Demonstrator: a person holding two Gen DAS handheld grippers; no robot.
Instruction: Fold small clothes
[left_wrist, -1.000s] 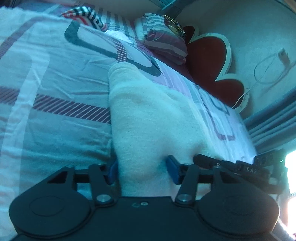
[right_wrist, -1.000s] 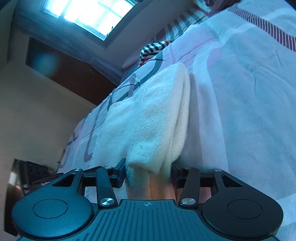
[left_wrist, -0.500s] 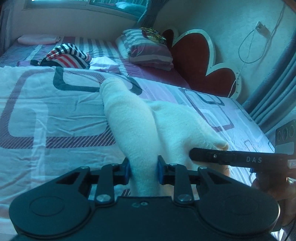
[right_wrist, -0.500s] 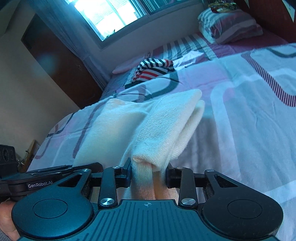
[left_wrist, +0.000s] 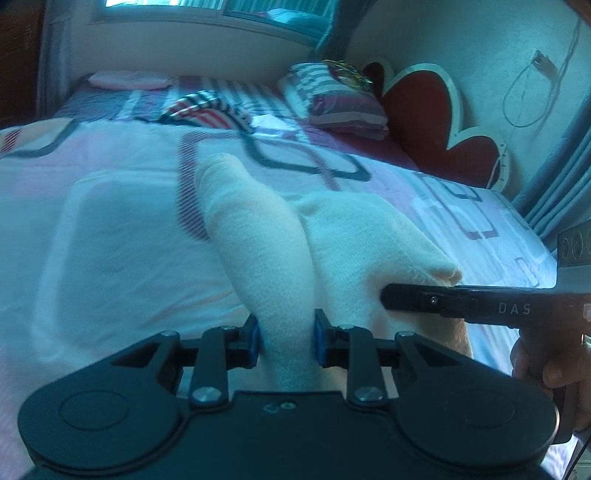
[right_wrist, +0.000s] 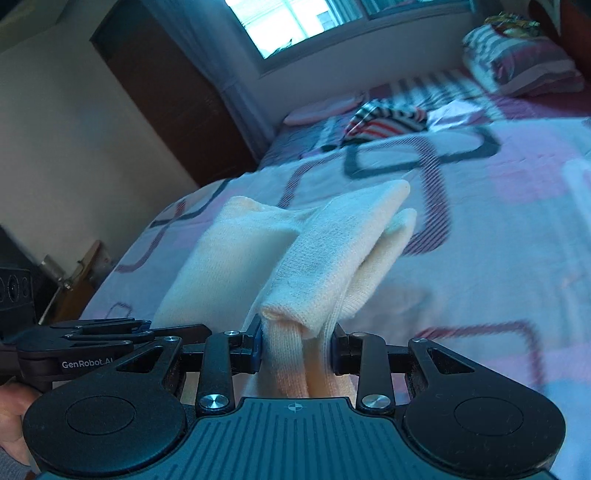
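A cream knitted garment (left_wrist: 258, 236) hangs lifted above the patterned bedspread (left_wrist: 110, 229). My left gripper (left_wrist: 286, 338) is shut on one bunched edge of it. My right gripper (right_wrist: 297, 349) is shut on another folded edge of the cream garment (right_wrist: 317, 258). The right gripper also shows in the left wrist view (left_wrist: 461, 304), side-on against the cloth. The left gripper shows at the lower left of the right wrist view (right_wrist: 96, 336). The cloth sags between the two grips.
A striped red, white and black garment (left_wrist: 207, 109) lies further up the bed, also in the right wrist view (right_wrist: 384, 122). Striped pillows (left_wrist: 340, 99) lean by a red heart-shaped headboard (left_wrist: 436, 107). A dark wooden door (right_wrist: 177, 92) and a window (right_wrist: 295, 22) stand beyond.
Both grippers have closed on the cream garment and lifted it off the bedspread. The views have tilted up, so the window, pillows and headboard now show.
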